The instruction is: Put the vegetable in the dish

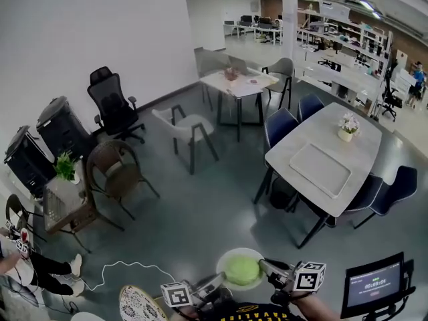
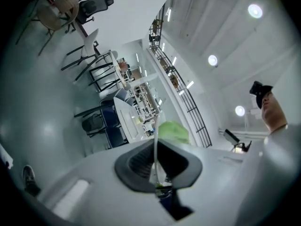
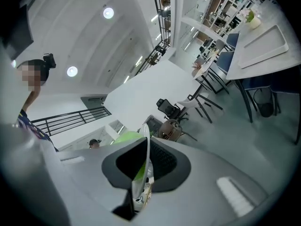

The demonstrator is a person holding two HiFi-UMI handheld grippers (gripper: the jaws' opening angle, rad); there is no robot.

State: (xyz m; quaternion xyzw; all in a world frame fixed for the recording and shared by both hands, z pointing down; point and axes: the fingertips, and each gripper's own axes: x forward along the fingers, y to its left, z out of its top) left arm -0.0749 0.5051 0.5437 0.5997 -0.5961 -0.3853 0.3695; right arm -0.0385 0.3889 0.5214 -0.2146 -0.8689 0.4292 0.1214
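The vegetable lies at the centre of the dish. The left gripper clamps the dish's left rim and the right gripper its right rim, both equally near.

Nothing can be read with certainty. The small screen at the lower right of the head view shows a row of pale digits, too blurred to make out. The cubes on the left gripper and the right gripper bear black-and-white square codes, not letters.
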